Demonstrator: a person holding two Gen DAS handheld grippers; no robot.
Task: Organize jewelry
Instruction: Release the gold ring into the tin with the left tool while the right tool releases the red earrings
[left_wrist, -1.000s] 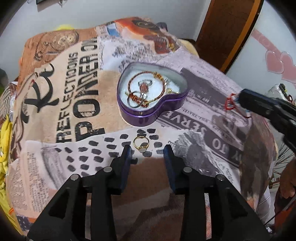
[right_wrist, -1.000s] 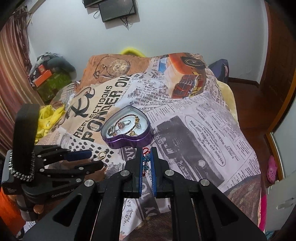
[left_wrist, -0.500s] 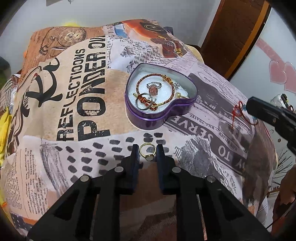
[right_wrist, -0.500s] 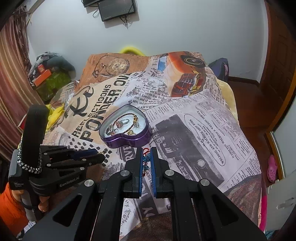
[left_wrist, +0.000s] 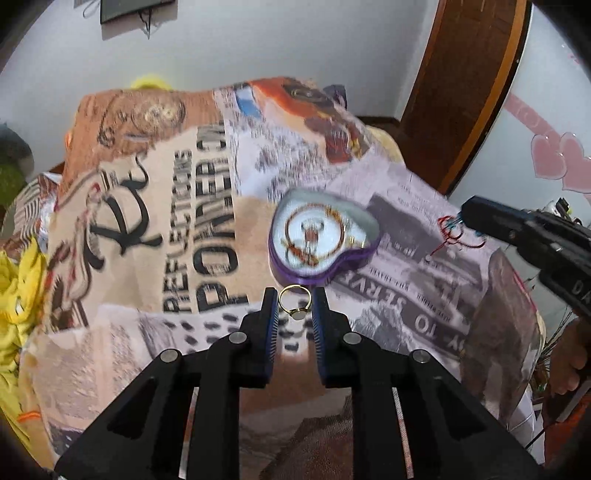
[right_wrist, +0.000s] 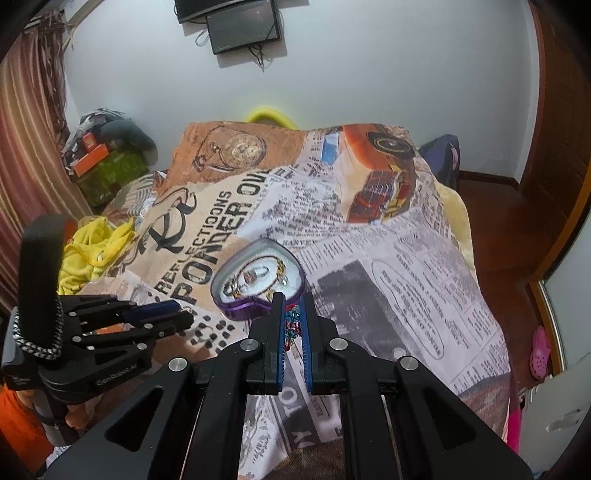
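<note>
My left gripper (left_wrist: 295, 297) is shut on a gold ring (left_wrist: 298, 314), which hangs clear above the printed bedspread (left_wrist: 207, 206). Just beyond it stands the purple heart-shaped tin (left_wrist: 347, 264), open, with a beaded bracelet and rings on its white lining. My right gripper (right_wrist: 293, 301) is shut on a red string bracelet with blue beads (right_wrist: 291, 325), in front of the tin (right_wrist: 240, 308). From the left wrist view the right gripper (left_wrist: 466, 217) is to the right of the tin, its red string (left_wrist: 452, 236) dangling. The left gripper (right_wrist: 184, 314) shows at left in the right wrist view.
The bedspread (right_wrist: 369, 258) covers a bed against a white wall. Yellow cloth (right_wrist: 88, 251) lies at the bed's left edge, with boxes and bags (right_wrist: 107, 162) behind it. A wooden door (left_wrist: 461, 85) stands to the right, and a pink shoe (right_wrist: 540, 350) lies on the floor.
The left gripper's jaws closed on the gold ring and lifted it off the bedspread, towards the heart tin. The right gripper stayed put, still shut on the red bracelet.
</note>
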